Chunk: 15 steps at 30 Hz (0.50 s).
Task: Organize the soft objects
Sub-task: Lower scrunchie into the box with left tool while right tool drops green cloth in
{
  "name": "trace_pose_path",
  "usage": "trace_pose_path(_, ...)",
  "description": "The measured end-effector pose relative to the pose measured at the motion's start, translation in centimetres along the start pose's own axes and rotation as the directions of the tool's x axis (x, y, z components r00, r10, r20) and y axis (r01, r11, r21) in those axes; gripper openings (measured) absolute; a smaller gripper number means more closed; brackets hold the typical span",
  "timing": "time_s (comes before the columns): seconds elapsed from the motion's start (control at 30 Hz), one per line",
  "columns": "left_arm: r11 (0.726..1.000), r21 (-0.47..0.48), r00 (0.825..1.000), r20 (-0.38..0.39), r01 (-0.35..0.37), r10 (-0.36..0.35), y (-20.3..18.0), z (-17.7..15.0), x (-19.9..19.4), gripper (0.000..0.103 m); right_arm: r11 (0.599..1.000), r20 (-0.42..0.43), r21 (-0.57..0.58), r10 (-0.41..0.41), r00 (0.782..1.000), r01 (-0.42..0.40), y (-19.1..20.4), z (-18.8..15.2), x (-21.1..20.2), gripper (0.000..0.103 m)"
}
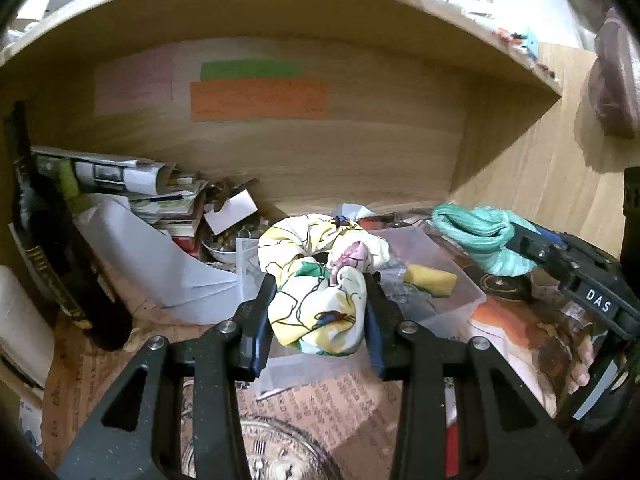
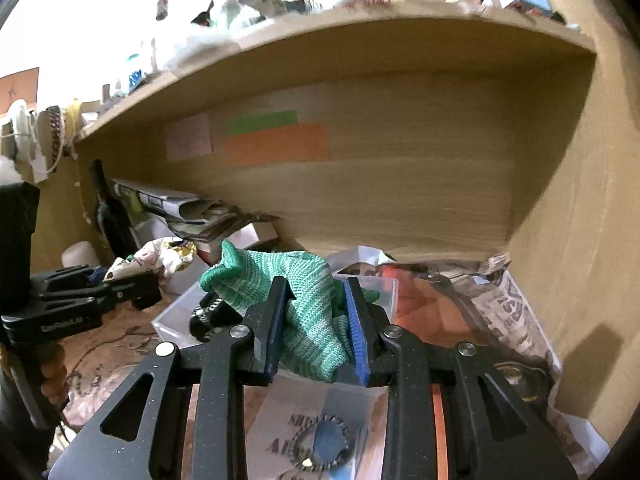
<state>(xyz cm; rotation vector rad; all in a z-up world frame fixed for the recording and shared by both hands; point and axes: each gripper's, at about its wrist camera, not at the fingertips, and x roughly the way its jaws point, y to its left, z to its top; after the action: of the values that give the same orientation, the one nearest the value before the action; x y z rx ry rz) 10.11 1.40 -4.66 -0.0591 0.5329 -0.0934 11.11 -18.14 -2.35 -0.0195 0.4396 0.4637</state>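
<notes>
The left gripper [image 1: 320, 304] pinched a flowered cloth [image 1: 316, 288] low in the centre of its frame, above a clear plastic box [image 1: 448, 304] holding a yellow sponge [image 1: 430, 279]. The right gripper [image 2: 316, 320] pinched a green knitted cloth [image 2: 304, 304] at the centre of its frame over the same box [image 2: 172, 320], under a wooden shelf [image 2: 400, 184]. A dark bottle [image 1: 56, 256] stood at the left

Only one label reads clearly — "DAS", white on the right gripper [image 1: 520, 246].
</notes>
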Motion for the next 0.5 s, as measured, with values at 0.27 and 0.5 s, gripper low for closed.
trace_pose_path(0.27,0.999,-0.024,0.995,-0.086,-0.048,0.046,1.5,0.2,4.9,0.038,1.0,-0.104,-0.022,-0.009,0.995,0.007,-0.3,-0.7,4.2,0.026)
trace_pose_path(0.5,0.999,-0.033,0.982,-0.186,-0.044,0.037,2.3,-0.9,8.4,0.038,0.999,-0.201,-0.052,-0.021,0.979,0.011,-0.3,-1.9,7.3,0.026)
